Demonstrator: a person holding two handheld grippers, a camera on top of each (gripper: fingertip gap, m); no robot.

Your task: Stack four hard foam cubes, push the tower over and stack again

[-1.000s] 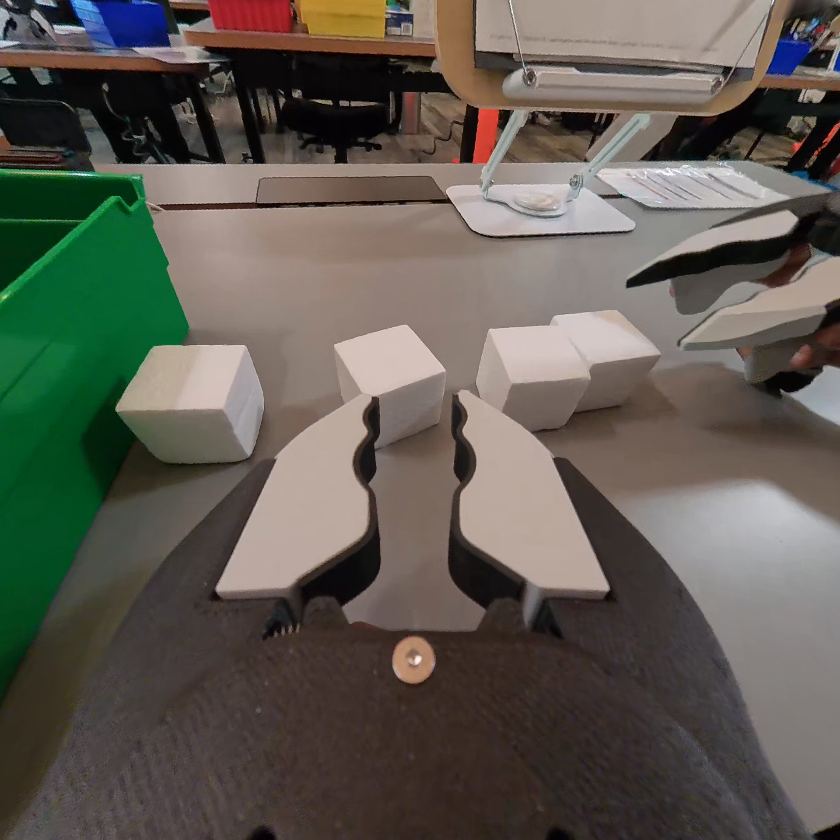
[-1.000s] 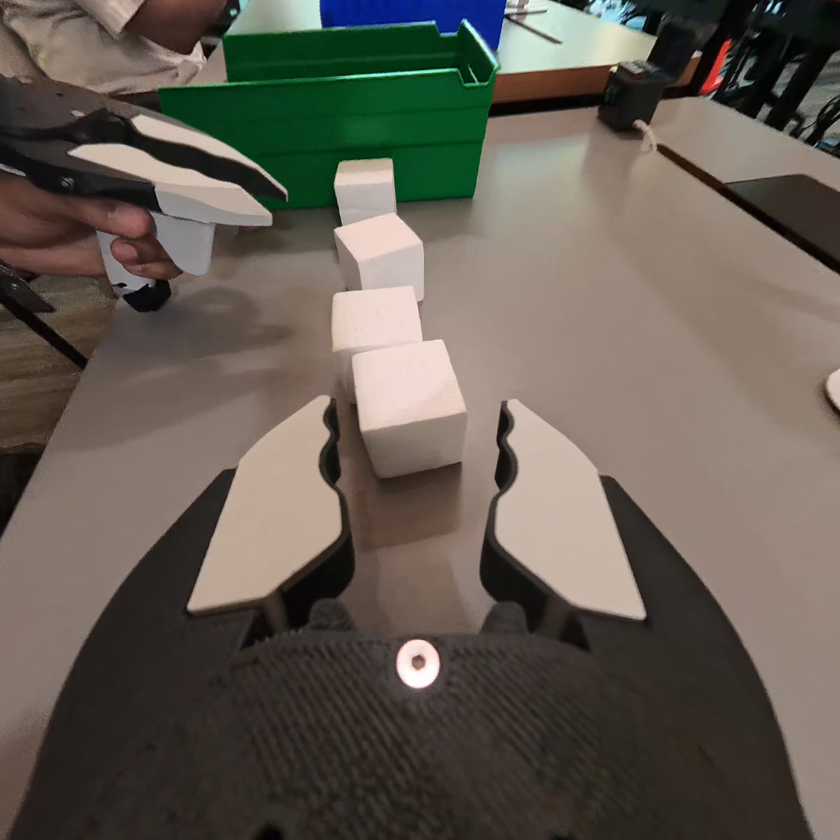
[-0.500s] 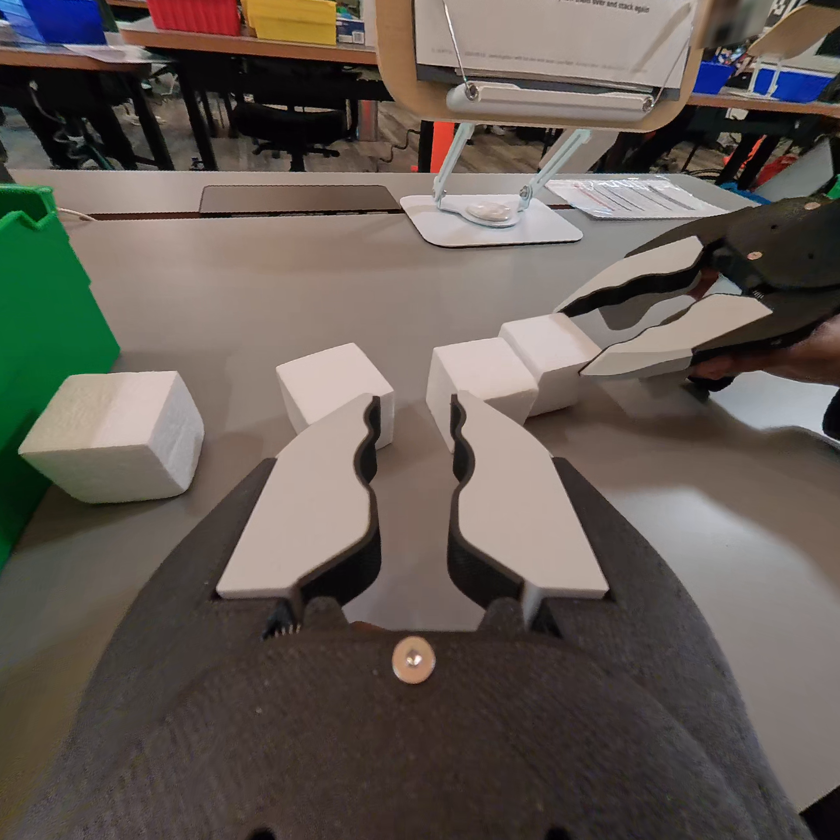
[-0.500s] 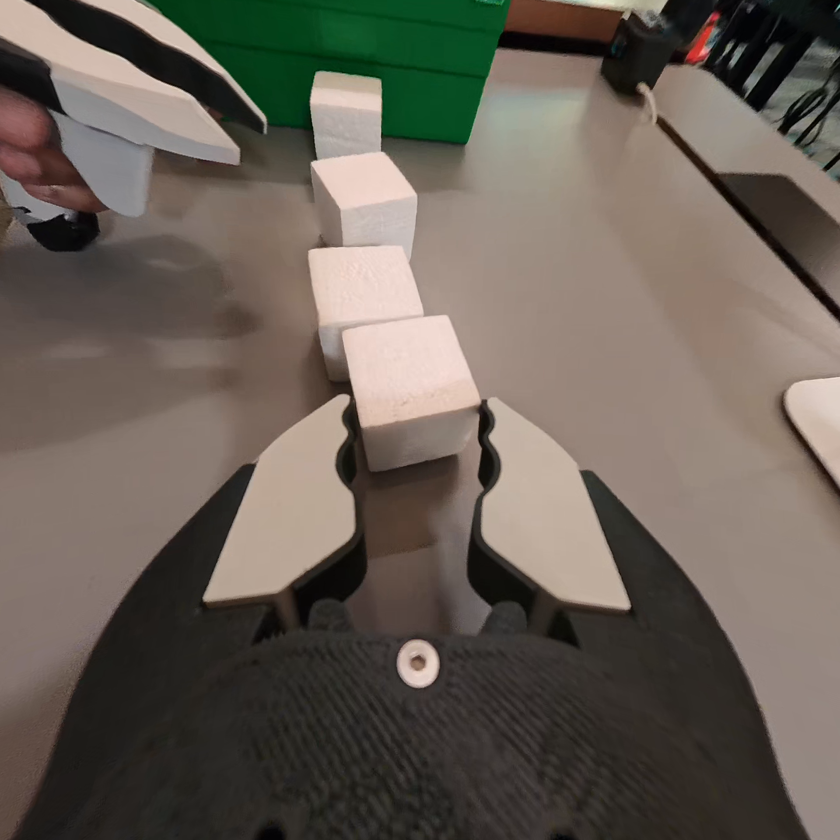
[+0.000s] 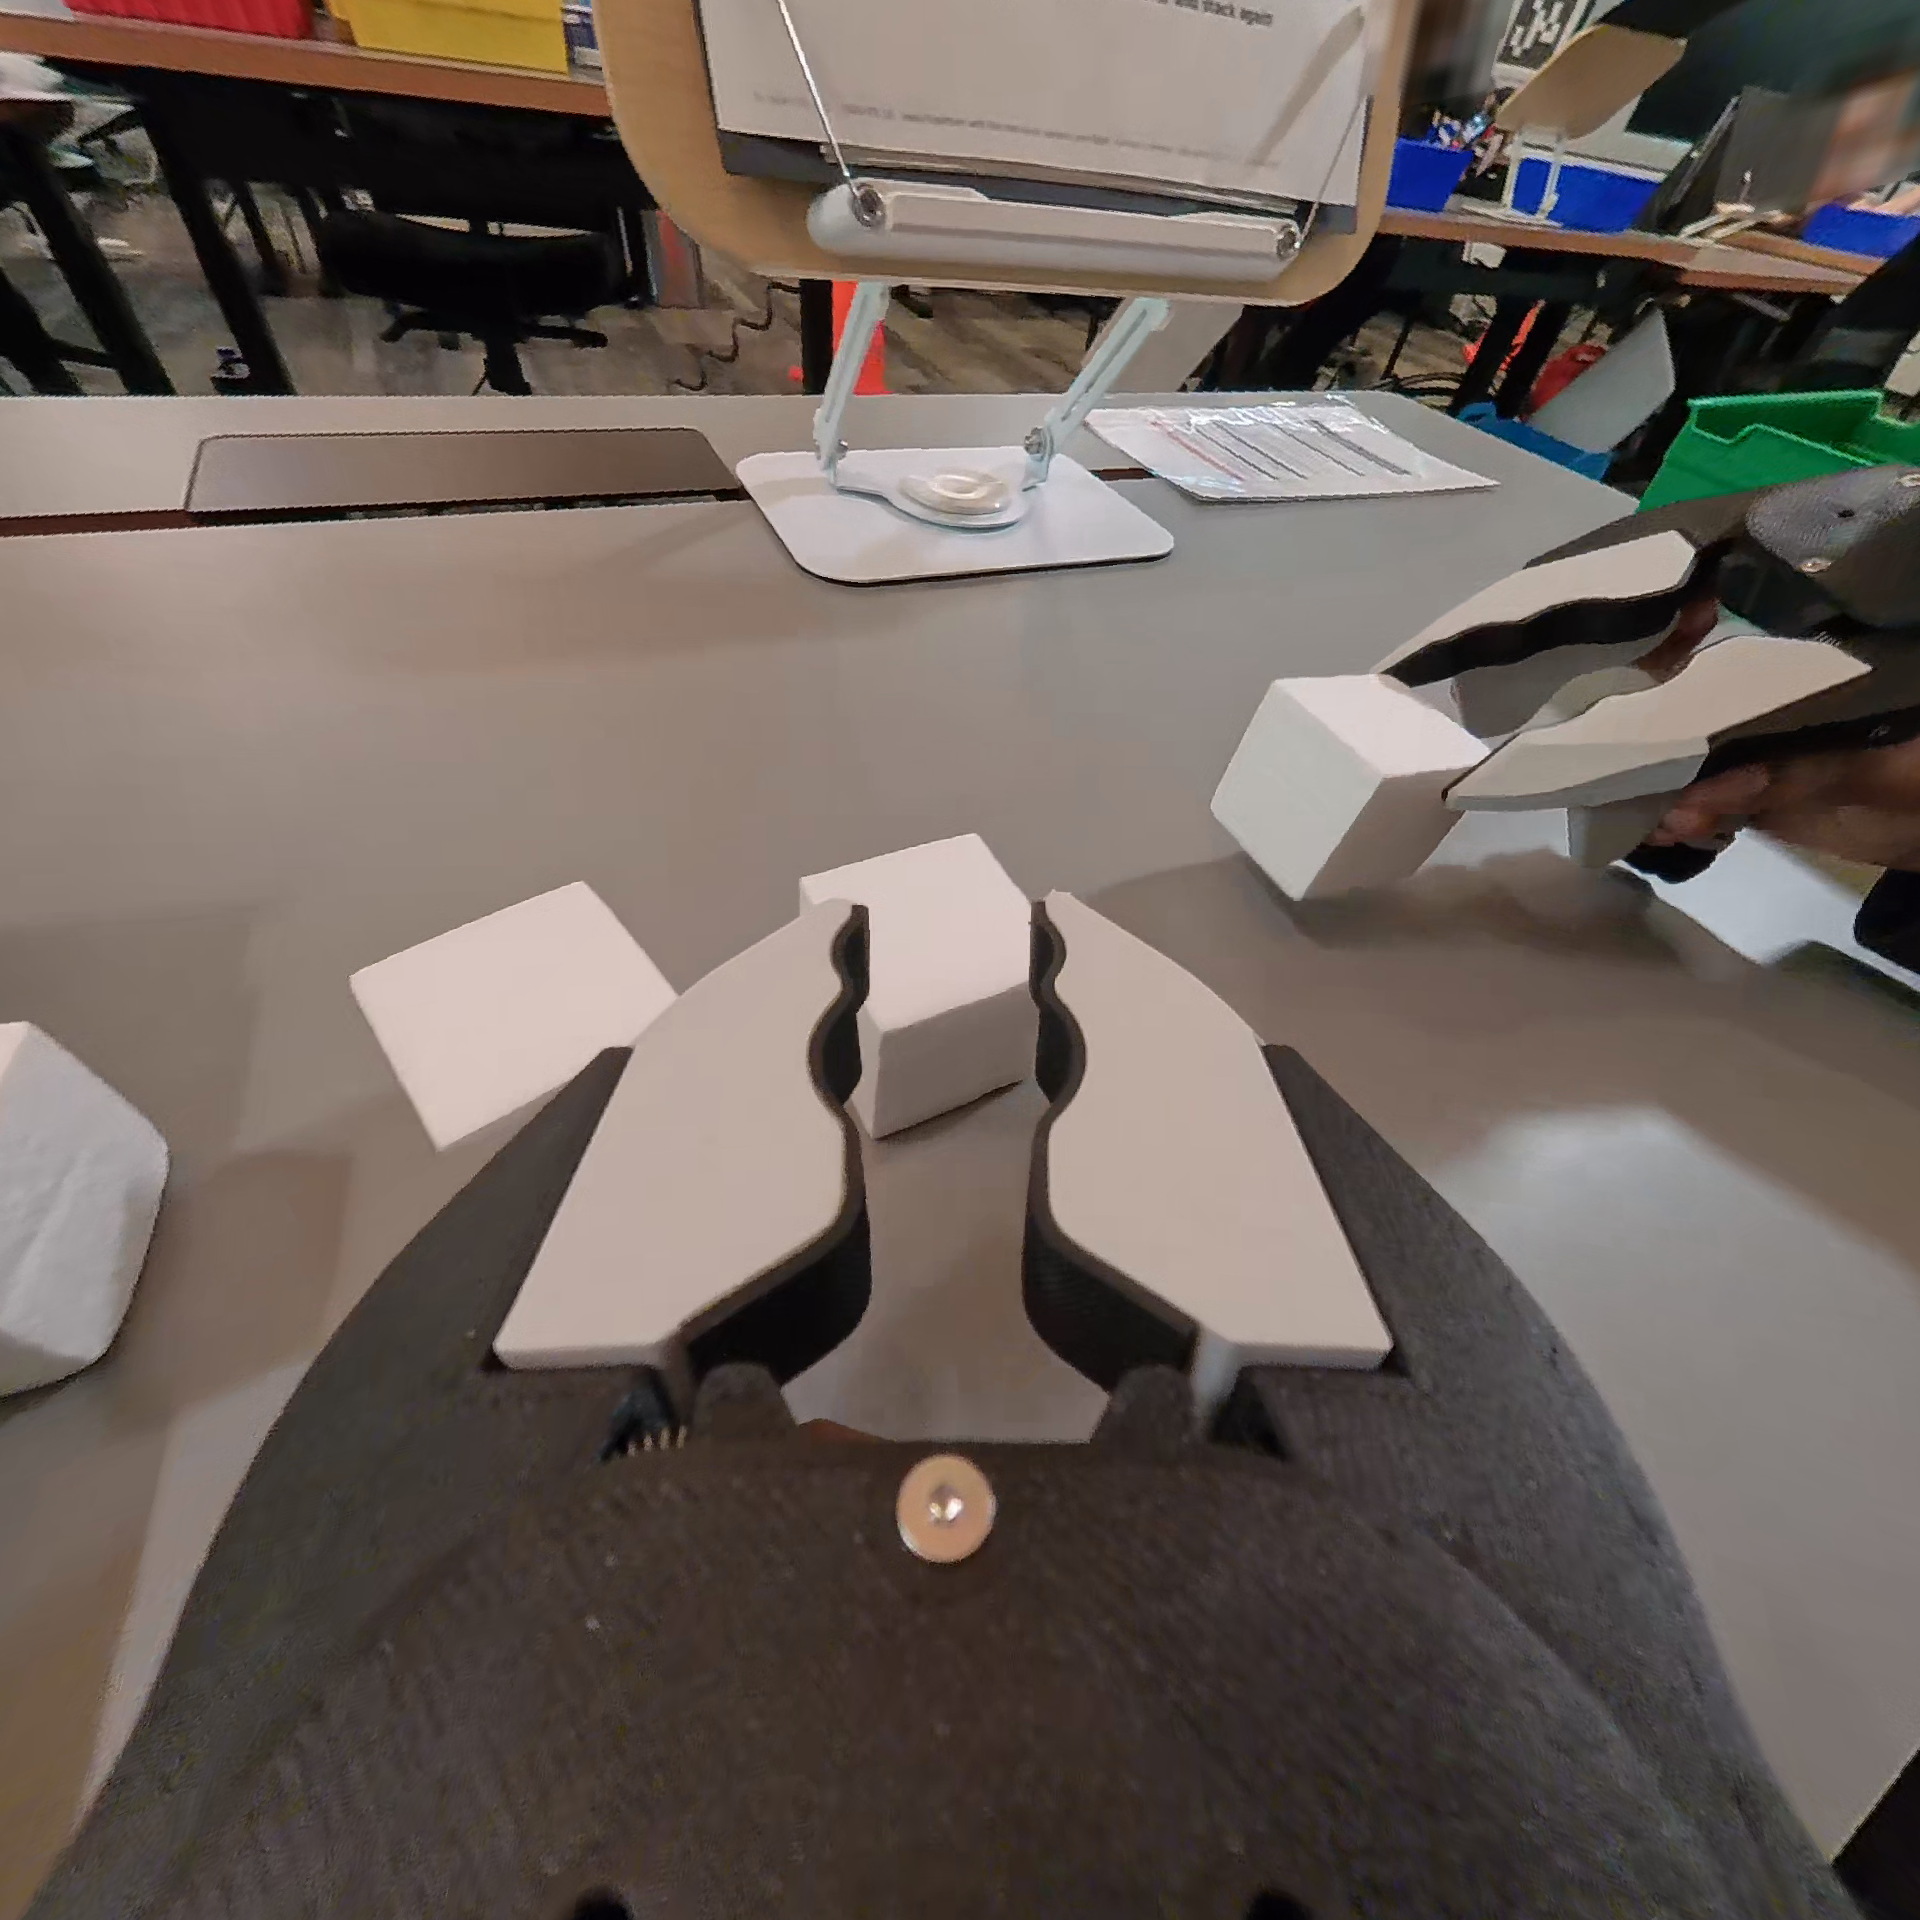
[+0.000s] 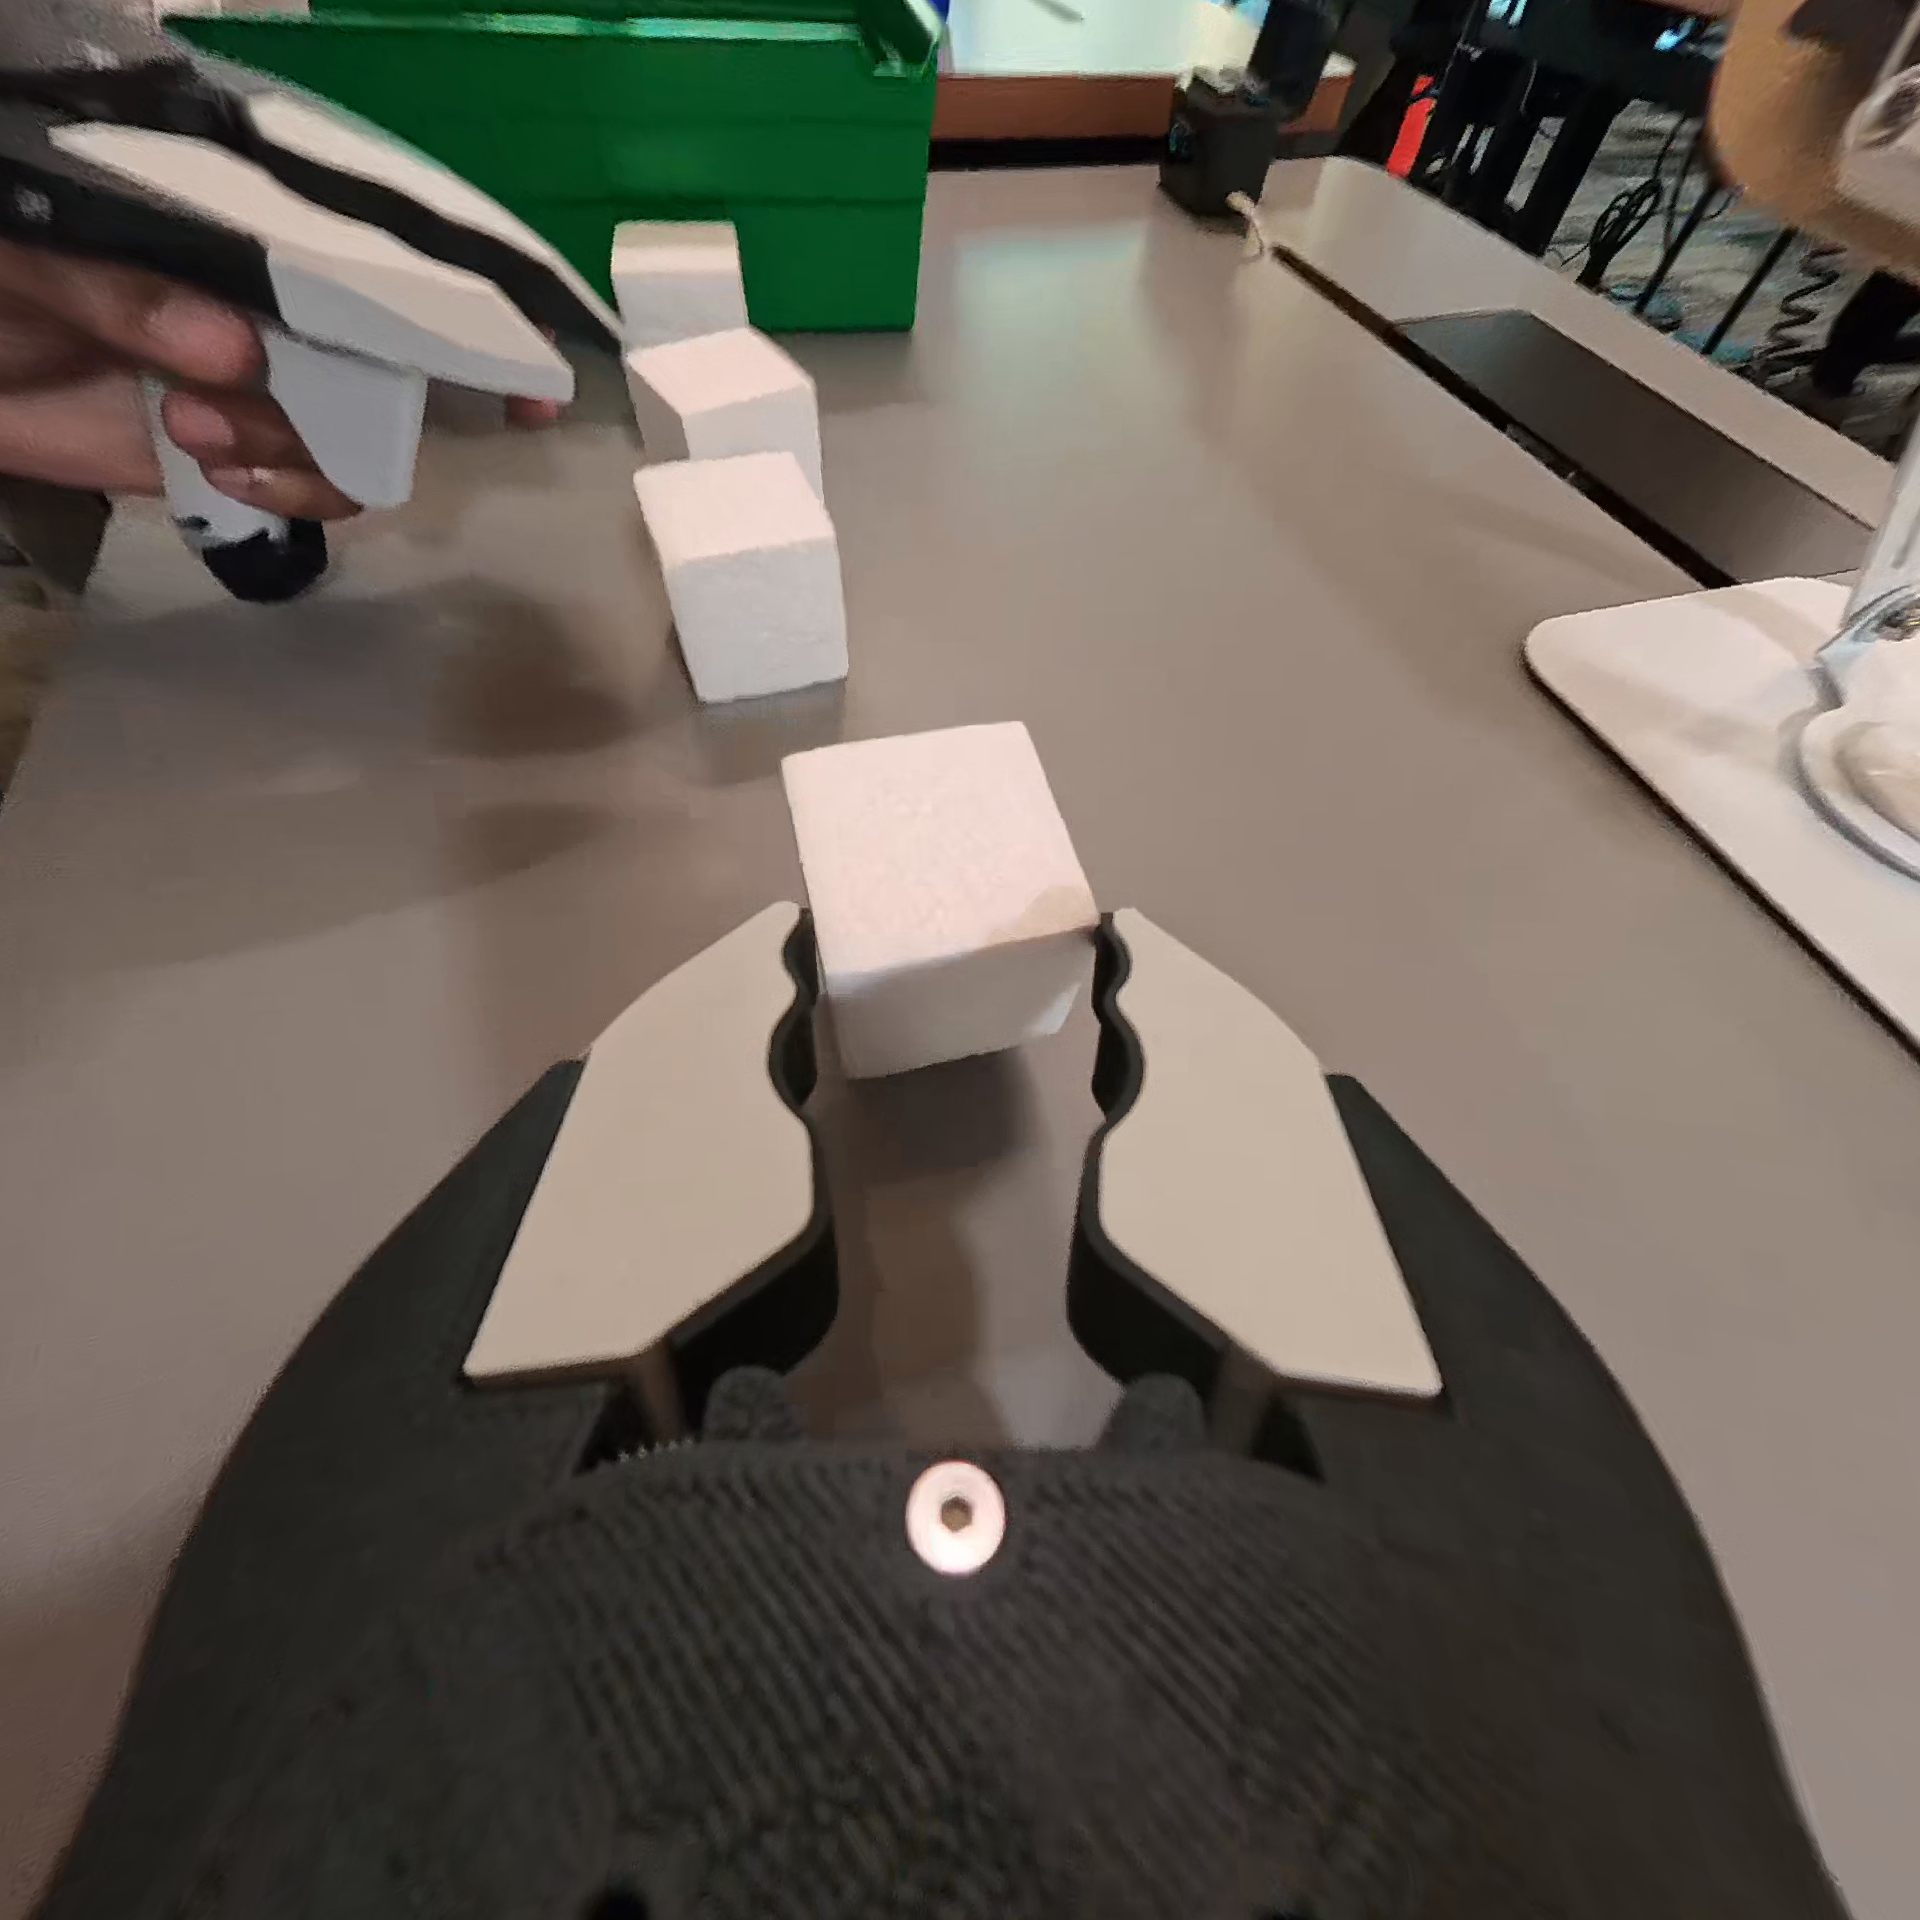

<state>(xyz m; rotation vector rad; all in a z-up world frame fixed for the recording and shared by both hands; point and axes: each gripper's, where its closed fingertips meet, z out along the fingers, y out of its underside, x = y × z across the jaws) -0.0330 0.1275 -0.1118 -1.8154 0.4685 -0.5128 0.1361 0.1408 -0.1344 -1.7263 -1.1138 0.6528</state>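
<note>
Right jaws clamped around white foam cube [image 6: 935, 883].

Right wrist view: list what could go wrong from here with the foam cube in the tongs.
1. The right tongs pinch the held foam cube only at their tips, by its near end; it could pivot or slip out.
2. The left tongs hang open close over another foam cube on the table; a small dip might knock it.
</note>
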